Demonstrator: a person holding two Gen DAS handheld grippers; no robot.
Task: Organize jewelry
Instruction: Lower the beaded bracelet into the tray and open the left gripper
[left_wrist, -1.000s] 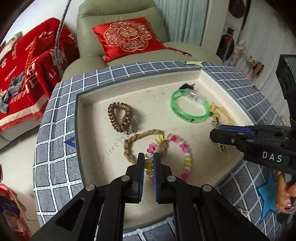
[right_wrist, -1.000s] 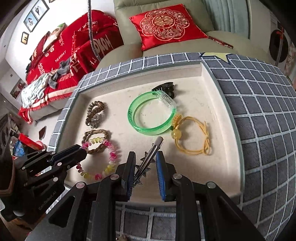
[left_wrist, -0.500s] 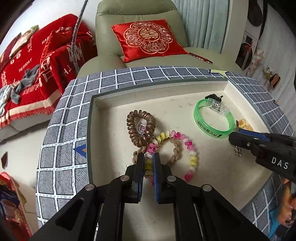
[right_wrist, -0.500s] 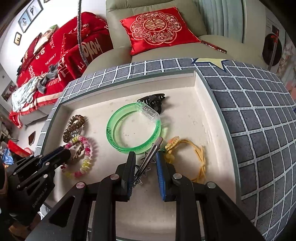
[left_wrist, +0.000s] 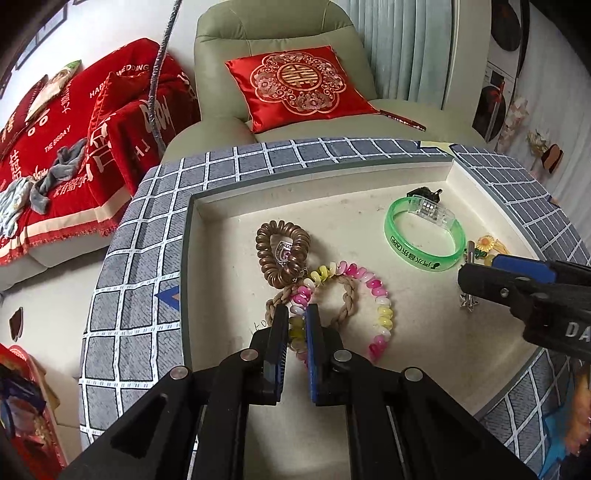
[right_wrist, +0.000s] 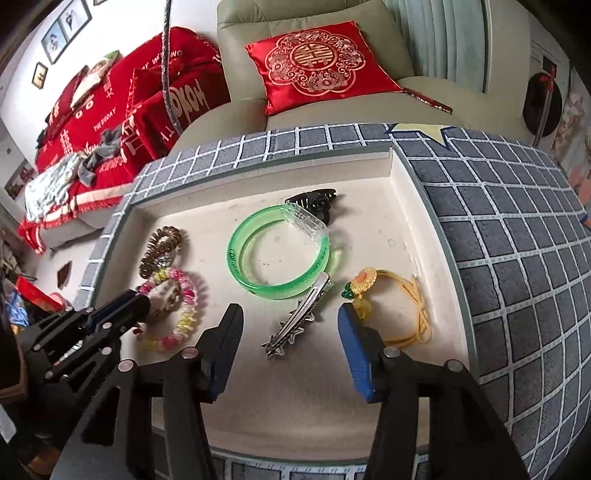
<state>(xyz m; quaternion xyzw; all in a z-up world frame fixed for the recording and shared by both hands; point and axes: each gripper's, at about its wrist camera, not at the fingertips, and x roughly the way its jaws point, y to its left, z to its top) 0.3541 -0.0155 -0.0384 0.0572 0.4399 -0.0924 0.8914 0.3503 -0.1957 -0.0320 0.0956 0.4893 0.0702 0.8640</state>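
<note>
My left gripper (left_wrist: 296, 325) is shut on the pink-and-yellow spiral bracelet (left_wrist: 373, 284), which lies over a braided tan ring (left_wrist: 347, 295) beside a brown coil hair tie (left_wrist: 282, 254). My right gripper (right_wrist: 290, 332) is open, its jaws either side of a silver star hair clip (right_wrist: 297, 319) lying on the cream tray floor (right_wrist: 369, 229). A green bangle (right_wrist: 279, 254), a black claw clip (right_wrist: 314, 201) and a yellow flower hair tie (right_wrist: 391, 295) lie near it. The left gripper (right_wrist: 125, 306) shows in the right wrist view, on the bracelet (right_wrist: 181, 314).
The tray has a raised grey checked rim (left_wrist: 147, 236). A green armchair with a red cushion (left_wrist: 299, 85) stands behind it, and a red blanket (left_wrist: 55, 147) lies to the left. The right gripper's arm (left_wrist: 524, 288) reaches in from the right.
My right gripper has opened and let go of the silver hair clip, which now lies on the tray. My left gripper stays shut on the bracelet, now closer to the brown coil tie.
</note>
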